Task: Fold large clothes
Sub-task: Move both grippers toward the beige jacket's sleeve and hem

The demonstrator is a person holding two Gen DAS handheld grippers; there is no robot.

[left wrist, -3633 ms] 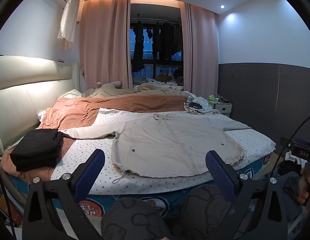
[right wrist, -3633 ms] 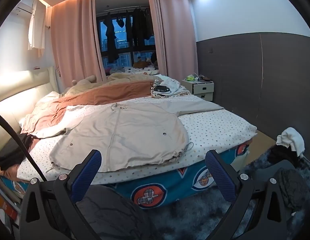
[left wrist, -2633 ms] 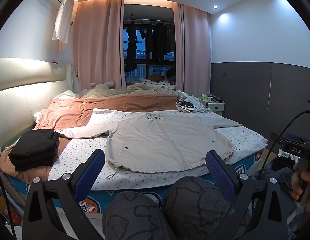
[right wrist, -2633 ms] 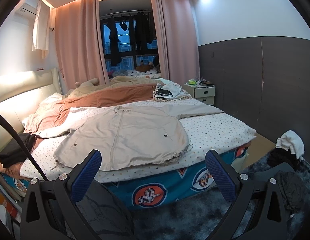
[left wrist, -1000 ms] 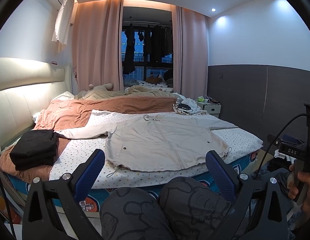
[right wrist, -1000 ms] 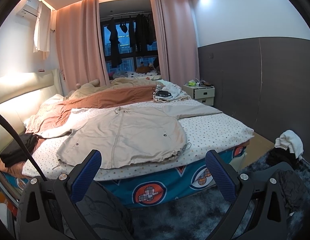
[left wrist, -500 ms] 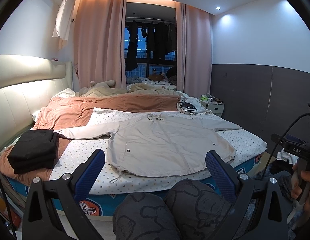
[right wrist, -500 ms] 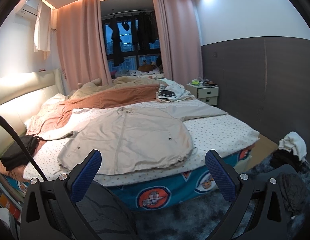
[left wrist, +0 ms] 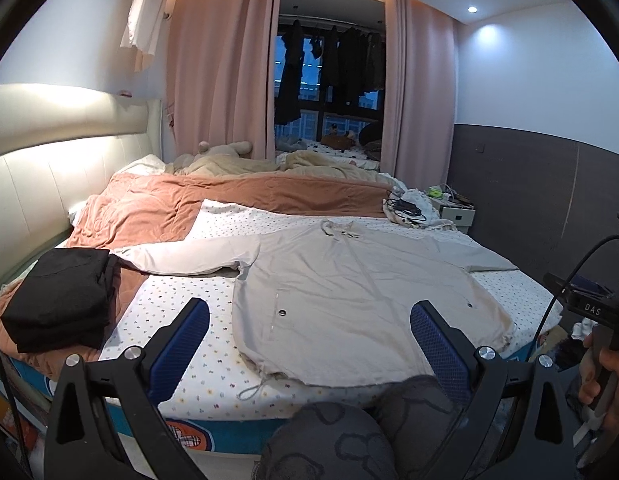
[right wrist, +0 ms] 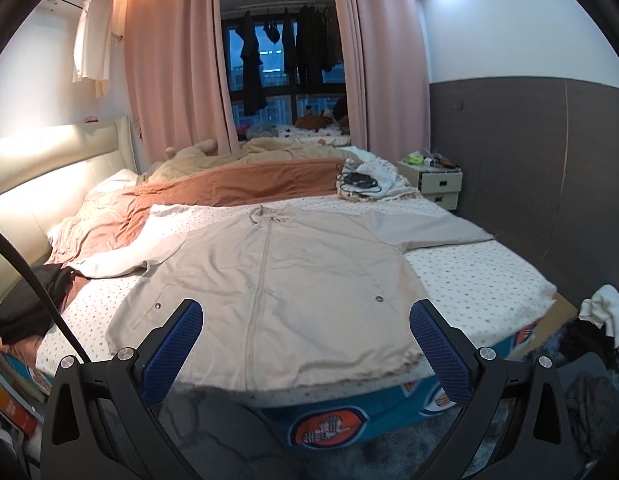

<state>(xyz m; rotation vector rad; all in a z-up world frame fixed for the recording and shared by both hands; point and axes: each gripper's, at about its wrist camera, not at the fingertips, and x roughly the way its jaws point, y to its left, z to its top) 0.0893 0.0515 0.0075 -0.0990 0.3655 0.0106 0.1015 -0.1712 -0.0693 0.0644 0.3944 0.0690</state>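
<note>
On the bed (right wrist: 489,276), beige jacket (right wrist: 277,280) flat, both grippers (left wrist: 309,344) (right wrist: 305,344) spread wide, empty (risk: pinching sheet with hem).

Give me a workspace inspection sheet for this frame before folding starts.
Surface: bed, dotted sheet, rust blanket pushed to the far side.
Job's things: beige jacket spread flat, front up, sleeves out to both sides, hem at the near edge.
Clutter: folded black clothes on the bed's left end; cloth pile with chargers at the far corner.
Grippers: left claw open, empty; right claw open, empty.
Cables: black lead running to the right-hand device.
Surroundings: nightstand, pink curtains, clothes heap on floor.
</note>
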